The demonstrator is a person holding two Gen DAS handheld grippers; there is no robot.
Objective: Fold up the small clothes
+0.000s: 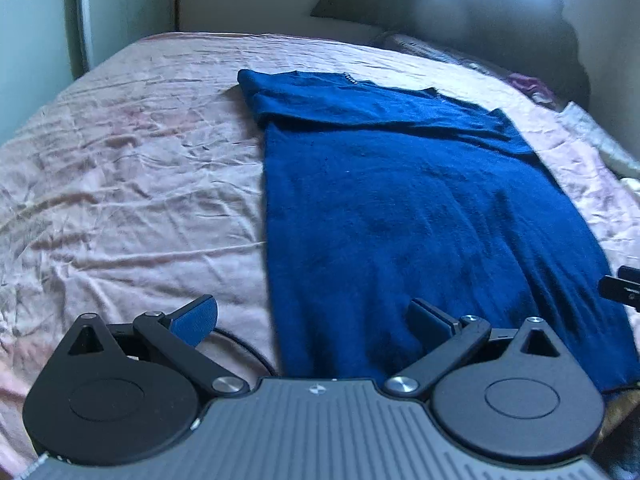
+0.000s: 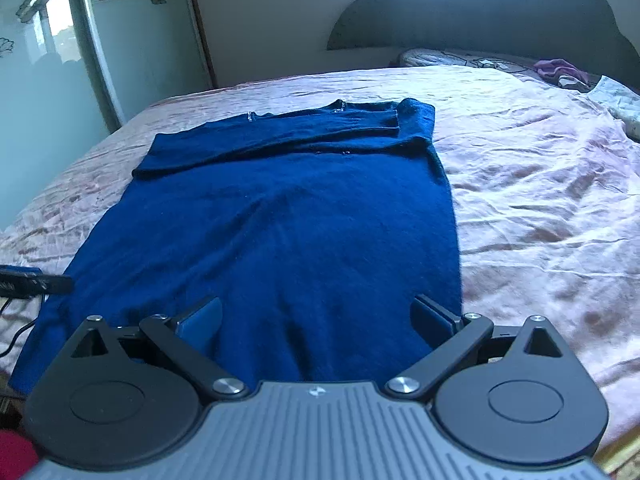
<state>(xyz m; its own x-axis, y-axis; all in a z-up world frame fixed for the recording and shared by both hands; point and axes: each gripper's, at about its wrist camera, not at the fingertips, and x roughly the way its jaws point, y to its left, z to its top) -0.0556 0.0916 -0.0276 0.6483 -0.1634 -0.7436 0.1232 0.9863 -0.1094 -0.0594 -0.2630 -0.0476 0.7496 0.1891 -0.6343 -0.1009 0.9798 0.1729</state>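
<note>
Left wrist view first. The left gripper (image 1: 314, 320) has its jaws spread wide and nothing between them. One finger sits over the pink sheet (image 1: 132, 184) at about 7 o'clock, the other over the near hem of the sweater (image 1: 400, 208) at about 5. Can't tell if either pad actually touches the fabric.

The sweater is a dark blue knit, laid flat on the bed and running from the hem at 6 o'clock up toward 12. Both sleeves look folded across the chest in a band near the top. Its near right corner drops off the bed edge, so that bit is cut off. At 3 o'clock a black sliver pokes into frame, probably the other gripper, but too little shows to be sure. The far end of the bed is a blur: there's a headboard (image 1: 460, 8) and some purple cloth (image 1: 524, 80), all washed out by glare.

In the right wrist view, the right gripper (image 2: 318, 320) is also wide open and empty, both fingers hovering over the hem. The sleeve cuff (image 2: 394, 120) is clearer here, lying across toward 1 o'clock. At 9 o'clock there's a dark bar with a cable, half out of frame. At 7 o'clock is something red (image 2: 16, 456), too cropped to identify. A flowered glass door (image 2: 60, 80) stands at 10 o'clock.
</note>
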